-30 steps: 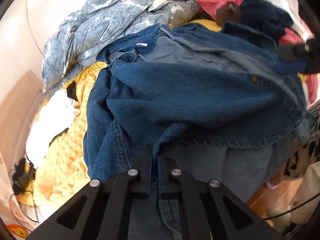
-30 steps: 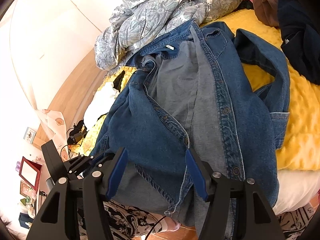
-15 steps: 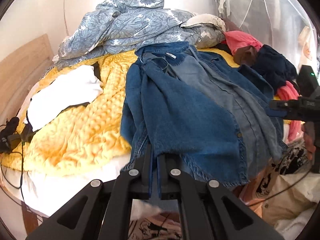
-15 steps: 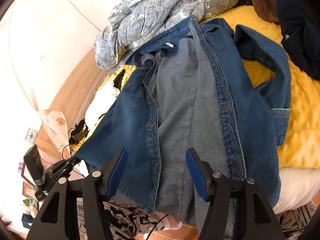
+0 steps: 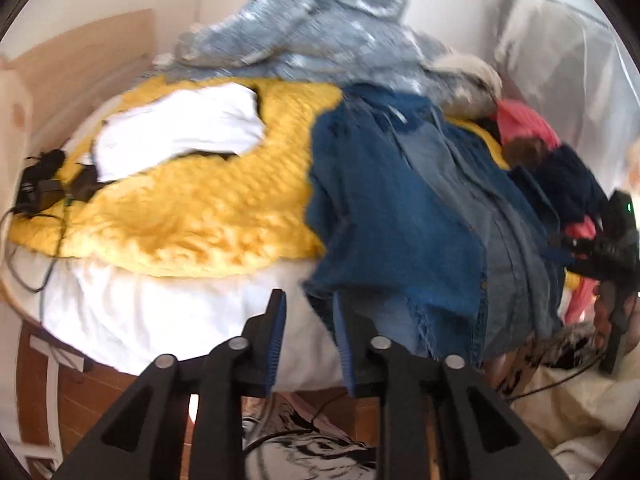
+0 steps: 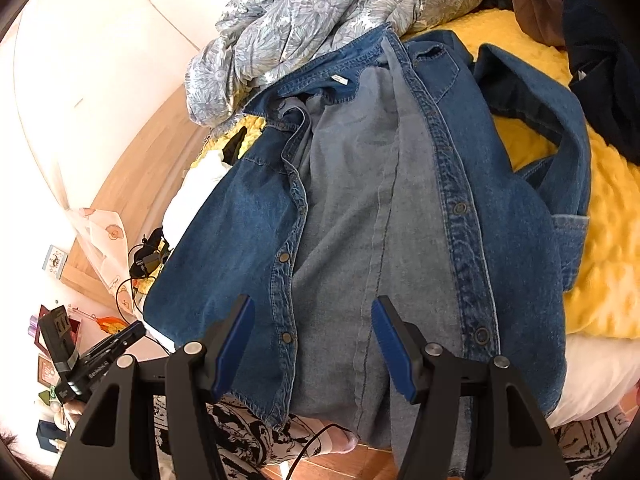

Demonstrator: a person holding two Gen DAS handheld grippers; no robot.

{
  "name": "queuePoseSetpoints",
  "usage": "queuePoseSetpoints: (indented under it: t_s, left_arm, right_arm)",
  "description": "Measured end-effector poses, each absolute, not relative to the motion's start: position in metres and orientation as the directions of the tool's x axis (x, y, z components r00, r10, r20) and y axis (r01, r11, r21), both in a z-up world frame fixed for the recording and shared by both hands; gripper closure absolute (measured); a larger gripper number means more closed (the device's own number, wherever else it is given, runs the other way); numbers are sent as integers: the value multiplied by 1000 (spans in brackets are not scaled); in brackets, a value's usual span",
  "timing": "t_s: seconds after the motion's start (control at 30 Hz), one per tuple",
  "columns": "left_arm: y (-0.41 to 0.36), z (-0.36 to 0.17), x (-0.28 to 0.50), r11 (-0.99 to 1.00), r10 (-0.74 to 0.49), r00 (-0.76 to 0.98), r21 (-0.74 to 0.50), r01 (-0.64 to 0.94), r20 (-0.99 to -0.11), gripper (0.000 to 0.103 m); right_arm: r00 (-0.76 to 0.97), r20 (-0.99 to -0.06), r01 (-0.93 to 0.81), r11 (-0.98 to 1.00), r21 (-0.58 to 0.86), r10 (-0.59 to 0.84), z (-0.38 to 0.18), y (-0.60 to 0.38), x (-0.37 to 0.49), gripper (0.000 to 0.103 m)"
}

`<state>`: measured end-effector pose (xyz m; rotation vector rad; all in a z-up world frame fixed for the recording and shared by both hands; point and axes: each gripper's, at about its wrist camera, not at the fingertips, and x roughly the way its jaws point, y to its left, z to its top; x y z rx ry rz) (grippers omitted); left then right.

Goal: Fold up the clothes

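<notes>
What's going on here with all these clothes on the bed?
A person with a two-finger gripper in each hand is folding laundry. A denim shirt lies spread open, front up, on the yellow blanket, its hem hanging over the bed's edge. The left gripper is opening beside the shirt's hem, with no cloth between its fingers. The right gripper hovers open above the shirt's lower front. More clothes are piled behind.

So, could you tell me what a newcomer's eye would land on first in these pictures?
The denim shirt, spread open down the bed's near edge, dominates both views. Beneath it a bright yellow blanket covers the bed, with a crumpled grey floral duvet heaped at the far side.
</notes>
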<state>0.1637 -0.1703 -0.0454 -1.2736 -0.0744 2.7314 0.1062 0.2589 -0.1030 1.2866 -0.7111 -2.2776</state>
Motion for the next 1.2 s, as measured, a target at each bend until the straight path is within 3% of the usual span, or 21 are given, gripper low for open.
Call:
queuePoseSetpoints:
  t_s: [0.07, 0.1, 0.13, 0.2, 0.27, 0.3, 0.37, 0.43, 0.57, 0.67, 0.73, 1.13, 1.17, 1.2]
  left_arm:
    - [-178, -26, 169, -990, 133, -701, -124, -64, -701, 63]
    - [-180, -13, 171, -988, 138, -743, -147, -53, -655, 52]
    - [-182, 1, 171, -979, 159, -788, -196, -49, -595, 34]
    - [-184, 30, 169, -942, 199, -879, -331, -50, -432, 16]
    - [-179, 53, 150, -893, 237, -916, -443, -75, -324, 15]
    - [-172, 61, 134, -881, 257, -915, -464, -90, -310, 14]
    - [-151, 72, 95, -890, 254, -913, -446, -91, -320, 14]
    - [-128, 68, 62, -925, 191, -919, -378, -50, -344, 14]
    - [-102, 23, 24, -972, 90, -913, -237, 7, -398, 15]
    - [-103, -11, -2, -937, 202, -828, -350, -7, -523, 15]
    - [-105, -24, -16, -900, 270, -791, -436, -5, -548, 15]
    - [-114, -44, -38, -880, 306, -731, -475, 28, -610, 15]
    - [-111, -45, -38, -883, 315, -723, -469, 15, -616, 15]
    - [-108, -46, -38, -888, 319, -716, -460, 3, -621, 15]
  right_arm:
    - [-492, -653, 124, -789, 601, -575, -94, 258, 103, 40]
    - [-500, -651, 142, -795, 589, -572, -86, 257, 99, 40]
    - [-506, -649, 163, -802, 575, -568, -77, 255, 94, 40]
    - [-517, -652, 208, -820, 533, -555, -59, 247, 81, 40]
    - [-530, -643, 243, -826, 509, -552, -39, 239, 55, 40]
    - [-529, -638, 251, -822, 512, -559, -31, 236, 39, 39]
    - [-500, -637, 231, -800, 554, -586, -25, 229, -4, 32]
    - [-452, -646, 183, -772, 608, -615, -28, 221, -45, 32]
    - [-350, -649, 38, -702, 711, -676, -49, 204, -133, 32]
    - [-366, -689, -1, -740, 672, -625, -55, 186, -181, 32]
    - [-363, -713, -3, -764, 645, -600, -58, 166, -214, 32]
    - [-250, -805, -35, -826, 562, -538, -108, 87, -308, 32]
    - [-249, -809, -32, -830, 557, -533, -111, 84, -313, 35]
    - [-262, -815, -13, -842, 539, -517, -111, 82, -315, 48]
